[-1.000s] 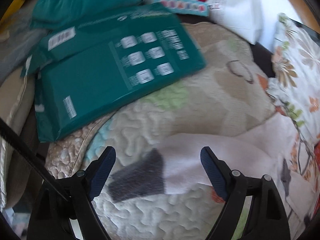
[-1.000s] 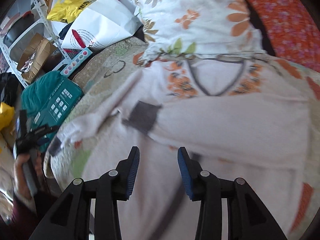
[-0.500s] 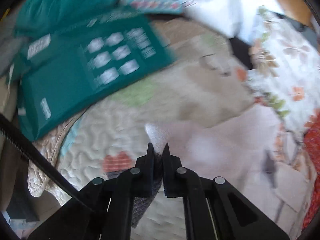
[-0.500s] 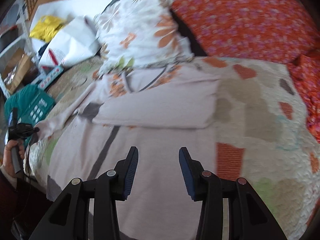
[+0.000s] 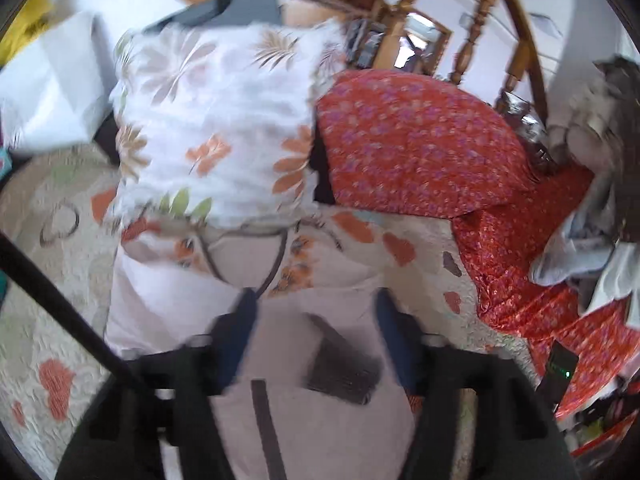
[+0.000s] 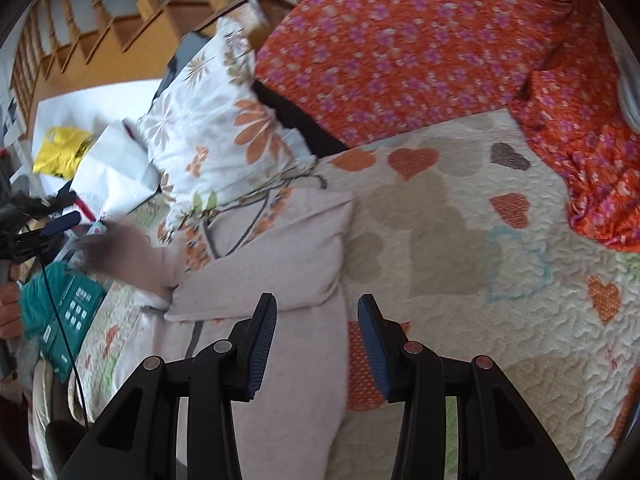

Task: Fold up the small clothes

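Left gripper [image 5: 314, 332] tilted down over the pale pink garment [image 5: 320, 432], jaws opening, nothing pinched; grey cuff [image 5: 340, 372] lying loose between the fingers. Right gripper [image 6: 316, 340] angled down too, jaws partly apart, empty, above the garment's right edge. Garment spread on the quilt [image 6: 480, 240], below the flowered pillow [image 6: 216, 120].
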Demonstrator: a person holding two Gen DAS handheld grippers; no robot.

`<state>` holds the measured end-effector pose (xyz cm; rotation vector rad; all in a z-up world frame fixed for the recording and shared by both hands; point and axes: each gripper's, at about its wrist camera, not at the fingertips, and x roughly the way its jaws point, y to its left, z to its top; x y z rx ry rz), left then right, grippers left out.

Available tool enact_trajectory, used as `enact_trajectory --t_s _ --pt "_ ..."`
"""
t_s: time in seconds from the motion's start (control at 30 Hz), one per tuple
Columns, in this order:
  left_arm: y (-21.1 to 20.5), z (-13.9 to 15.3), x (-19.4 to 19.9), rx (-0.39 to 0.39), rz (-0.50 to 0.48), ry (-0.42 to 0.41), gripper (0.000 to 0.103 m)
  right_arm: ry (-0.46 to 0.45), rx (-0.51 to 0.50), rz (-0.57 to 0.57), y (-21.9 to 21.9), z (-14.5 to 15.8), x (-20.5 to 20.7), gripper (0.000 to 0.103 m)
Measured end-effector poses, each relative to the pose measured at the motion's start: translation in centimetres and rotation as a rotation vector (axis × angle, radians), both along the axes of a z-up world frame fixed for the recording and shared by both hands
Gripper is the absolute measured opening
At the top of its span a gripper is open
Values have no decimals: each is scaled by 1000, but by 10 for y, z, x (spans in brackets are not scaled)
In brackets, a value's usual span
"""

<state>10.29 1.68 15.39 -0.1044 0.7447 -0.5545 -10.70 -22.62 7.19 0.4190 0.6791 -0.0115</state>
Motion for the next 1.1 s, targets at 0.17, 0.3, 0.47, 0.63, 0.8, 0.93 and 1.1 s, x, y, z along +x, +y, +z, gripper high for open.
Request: enact_trajectory --t_s 0.17,0.3,0.47,0.63,0.8,0.93,1.1 --pt "37 -21 1 79 141 -28 74 16 3 29 8 -6 5 46" --pt "104 -65 25 96 349 69 74 53 -22 71 29 -17 20 46" --pt "166 -115 46 37 509 173 74 113 -101 105 54 -32 47 46" --pt "183 -157 63 161 549 220 74 171 -110 75 57 -51 68 48" --pt "194 -188 60 216 508 295 74 258 -110 28 41 -77 69 52" --pt "199 -214 47 212 436 367 74 321 -9 -11 21 -101 60 52" --pt "195 -209 21 158 328 366 62 264 304 12 5 -112 41 54"
